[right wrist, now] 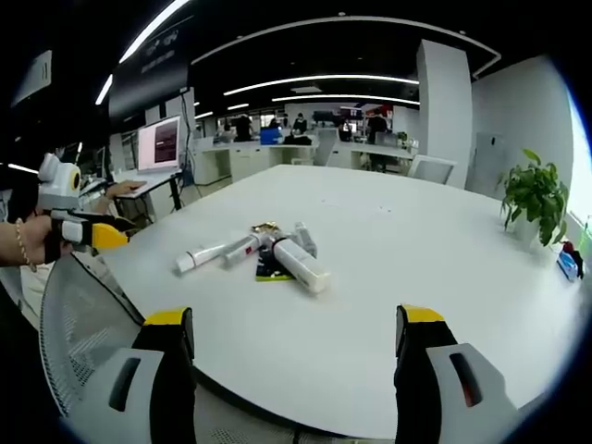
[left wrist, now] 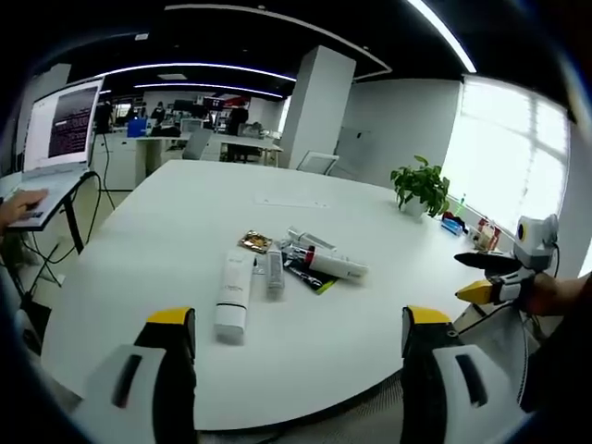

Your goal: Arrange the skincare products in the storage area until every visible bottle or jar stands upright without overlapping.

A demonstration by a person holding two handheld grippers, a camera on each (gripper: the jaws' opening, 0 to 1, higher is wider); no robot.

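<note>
Tubes (left wrist: 277, 273) lying flat on table (left wrist: 185, 213) | left tool (left wrist: 296, 338) apart, hovering | right tool (right wrist: 294, 338) apart, hovering

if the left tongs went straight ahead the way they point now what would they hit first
Probably the big white tube lying flat on the table, nearest of the pile. The left tongs are open and short of the table edge; depth is hard to judge, so they might pass just right of it.

white tubes (left wrist: 235, 294), white table (left wrist: 185, 231), green plant (left wrist: 422, 183), yellow-tipped tool (left wrist: 296, 324)
</note>
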